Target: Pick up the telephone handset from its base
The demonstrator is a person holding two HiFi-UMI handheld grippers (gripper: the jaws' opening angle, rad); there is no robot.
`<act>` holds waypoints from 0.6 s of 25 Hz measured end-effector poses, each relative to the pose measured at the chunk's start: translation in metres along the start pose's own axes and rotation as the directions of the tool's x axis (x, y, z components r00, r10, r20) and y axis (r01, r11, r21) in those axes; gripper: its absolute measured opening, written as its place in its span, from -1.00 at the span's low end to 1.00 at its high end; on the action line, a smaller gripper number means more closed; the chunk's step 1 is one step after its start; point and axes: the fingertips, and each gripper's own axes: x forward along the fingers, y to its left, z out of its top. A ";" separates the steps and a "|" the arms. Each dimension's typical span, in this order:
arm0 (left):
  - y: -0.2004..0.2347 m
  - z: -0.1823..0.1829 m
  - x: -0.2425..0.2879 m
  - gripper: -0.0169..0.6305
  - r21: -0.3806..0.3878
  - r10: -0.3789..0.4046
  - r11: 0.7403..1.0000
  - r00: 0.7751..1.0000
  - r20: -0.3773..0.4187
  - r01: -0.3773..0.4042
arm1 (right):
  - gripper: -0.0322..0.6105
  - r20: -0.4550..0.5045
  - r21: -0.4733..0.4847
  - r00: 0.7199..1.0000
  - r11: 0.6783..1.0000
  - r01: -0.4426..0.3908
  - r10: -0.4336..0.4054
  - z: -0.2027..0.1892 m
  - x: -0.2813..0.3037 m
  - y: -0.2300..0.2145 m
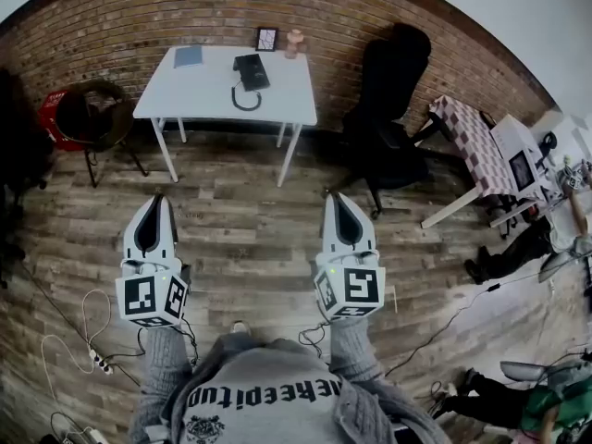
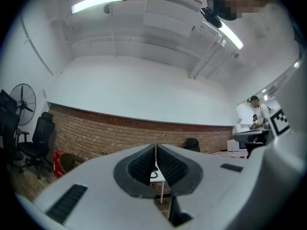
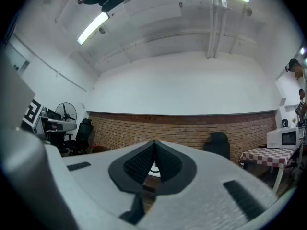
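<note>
A black telephone (image 1: 251,70) with its handset on the base rests on a white table (image 1: 209,100) against the brick wall, its coiled cord (image 1: 246,99) looping toward the table's front edge. Both grippers are held far short of the table, over the wooden floor. My left gripper (image 1: 158,198) is shut, jaws together with nothing between them. My right gripper (image 1: 338,195) is likewise shut and empty. In the left gripper view my left gripper (image 2: 156,145) points at the far table (image 2: 159,178). In the right gripper view my right gripper (image 3: 154,142) points toward the same wall.
A blue book (image 1: 188,56), a small framed picture (image 1: 266,39) and a pinkish object (image 1: 294,43) share the table. A black office chair (image 1: 388,100) stands right of it; a checkered table (image 1: 472,141) with a microwave (image 1: 520,160) further right. A red bin (image 1: 54,118) and round stool (image 1: 92,114) at left. Cables (image 1: 79,340) lie on the floor.
</note>
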 end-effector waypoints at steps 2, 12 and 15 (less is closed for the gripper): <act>0.001 -0.001 0.001 -0.91 0.000 0.000 1.000 1.000 -0.002 0.000 | -0.89 -0.003 0.000 1.000 1.000 0.001 -0.001 -0.002 0.001 0.001; 0.019 -0.005 0.010 -0.91 0.005 -0.017 1.000 1.000 0.004 0.017 | -0.89 0.014 0.002 1.000 1.000 -0.005 0.005 -0.005 0.017 0.018; 0.022 -0.007 0.015 -0.91 -0.006 -0.019 1.000 1.000 0.004 0.019 | -0.89 0.007 0.000 1.000 1.000 -0.003 0.003 -0.009 0.020 0.019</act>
